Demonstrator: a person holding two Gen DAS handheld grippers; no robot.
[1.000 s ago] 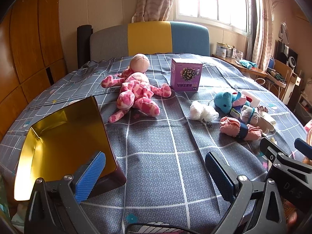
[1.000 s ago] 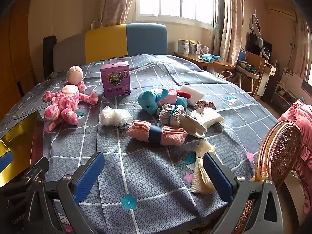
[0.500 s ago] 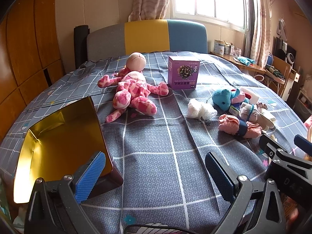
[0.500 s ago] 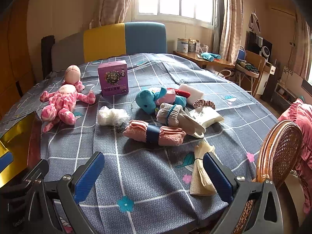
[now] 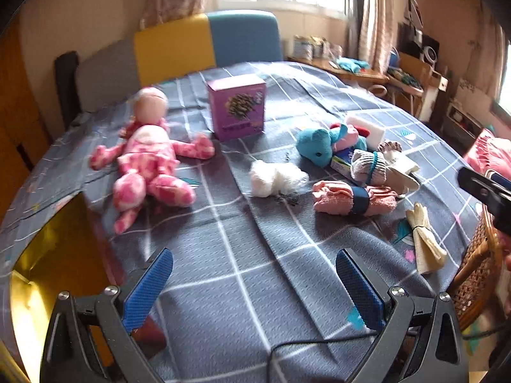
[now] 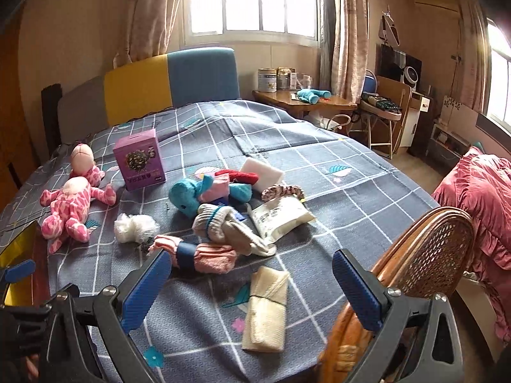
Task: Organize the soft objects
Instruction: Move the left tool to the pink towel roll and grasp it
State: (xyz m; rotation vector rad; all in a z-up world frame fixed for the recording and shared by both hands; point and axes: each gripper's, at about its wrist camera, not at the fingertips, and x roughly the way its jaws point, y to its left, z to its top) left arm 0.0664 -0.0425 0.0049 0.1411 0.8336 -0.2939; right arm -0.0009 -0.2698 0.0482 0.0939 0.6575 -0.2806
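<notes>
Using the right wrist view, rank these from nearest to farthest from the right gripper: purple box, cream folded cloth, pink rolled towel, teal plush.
1. Cream folded cloth, on the bedspread just ahead of the right gripper, between its open fingers.
2. Pink rolled towel, just beyond the left finger.
3. Teal plush, mid-bed in the pile.
4. Purple box, far left, standing upright.

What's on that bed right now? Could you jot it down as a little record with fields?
surface: bed with grey checked cover
toys: pink doll lying far left; teal plush elephant in the middle pile
boxes: purple box standing upright; gold-lined box open at the left edge
rolled items: pink towel roll with a blue band; cream cloth bundle nearest
left gripper: jaws open, empty
right gripper: jaws open, empty, above the cream cloth bundle
</notes>
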